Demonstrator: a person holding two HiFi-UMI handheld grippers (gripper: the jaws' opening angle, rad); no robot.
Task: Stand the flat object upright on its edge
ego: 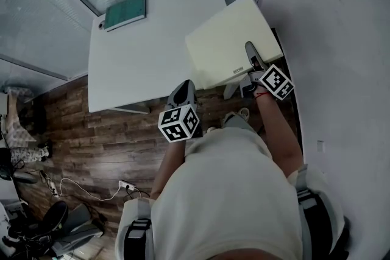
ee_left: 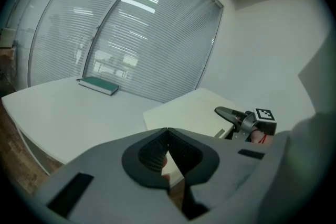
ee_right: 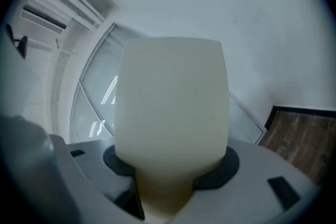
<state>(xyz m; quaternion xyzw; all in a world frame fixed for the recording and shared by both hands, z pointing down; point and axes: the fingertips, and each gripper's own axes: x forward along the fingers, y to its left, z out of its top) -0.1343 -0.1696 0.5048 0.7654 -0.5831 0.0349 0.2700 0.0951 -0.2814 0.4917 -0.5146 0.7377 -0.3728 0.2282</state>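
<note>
White table (ego: 140,64) fills the upper centre of the head view. The flat object, a cream board (ego: 228,39), lies over the table's right-hand part, with its right corner past the table edge and close to the wall. It looks nearly square. Its slightly longer sides seem to run near-left to far-right, but the wide lens makes that a loose reading. Right gripper (ego: 251,49) is clamped on the board's near edge, toward that edge's right end. In the right gripper view the cream face runs straight out from between the closed jaws and blocks most of the scene. Left gripper (ego: 183,87) hangs at the table's near edge, just left of the board's near corner and apart from it. Its own view shows the jaw tips together with nothing held between them. Judgement: the right gripper does the lifting, pivoting the board about its far edge, and the left is near enough to steady the free face. A green book (ego: 125,12) sits at the far-left corner, well clear. Not resolved: whether the board's far edge touches the table or the whole board is raised, the board's thickness, and the table under the board.
</note>
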